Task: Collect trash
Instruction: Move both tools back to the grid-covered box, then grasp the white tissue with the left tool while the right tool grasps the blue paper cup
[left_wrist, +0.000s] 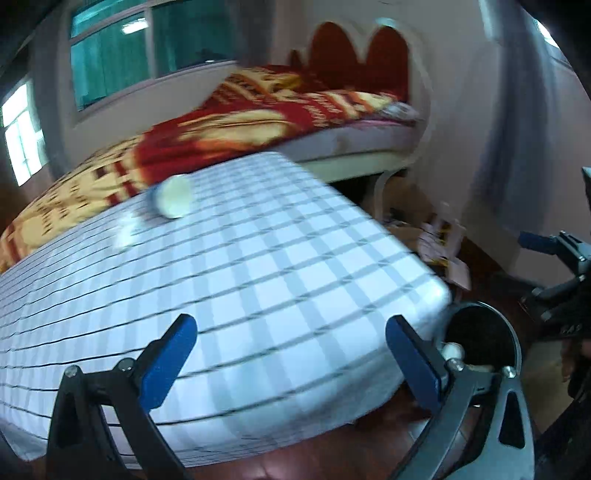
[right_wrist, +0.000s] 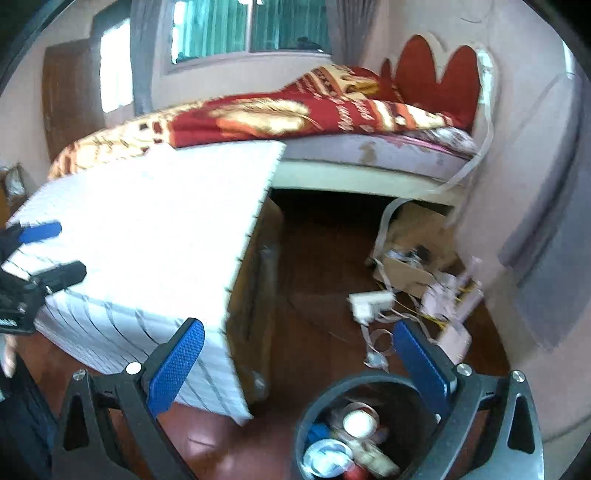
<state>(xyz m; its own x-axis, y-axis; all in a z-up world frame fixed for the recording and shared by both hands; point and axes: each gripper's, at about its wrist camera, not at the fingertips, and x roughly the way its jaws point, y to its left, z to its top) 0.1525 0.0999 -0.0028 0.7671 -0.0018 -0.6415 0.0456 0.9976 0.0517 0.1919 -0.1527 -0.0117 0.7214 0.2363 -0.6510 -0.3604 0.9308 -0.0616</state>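
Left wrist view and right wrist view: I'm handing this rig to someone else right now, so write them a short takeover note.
Left hand-held gripper: open, empty, over the checked tablecloth.
Right hand-held gripper: open, empty, above the black trash bin on the floor beside the table.
Done: the bin already holds several pieces of trash.
Left: a pale cup-like item lies on its side at the far end of the table, with a smaller white scrap near it; both are blurred. More litter lies on the floor by the cardboard box near the bed.
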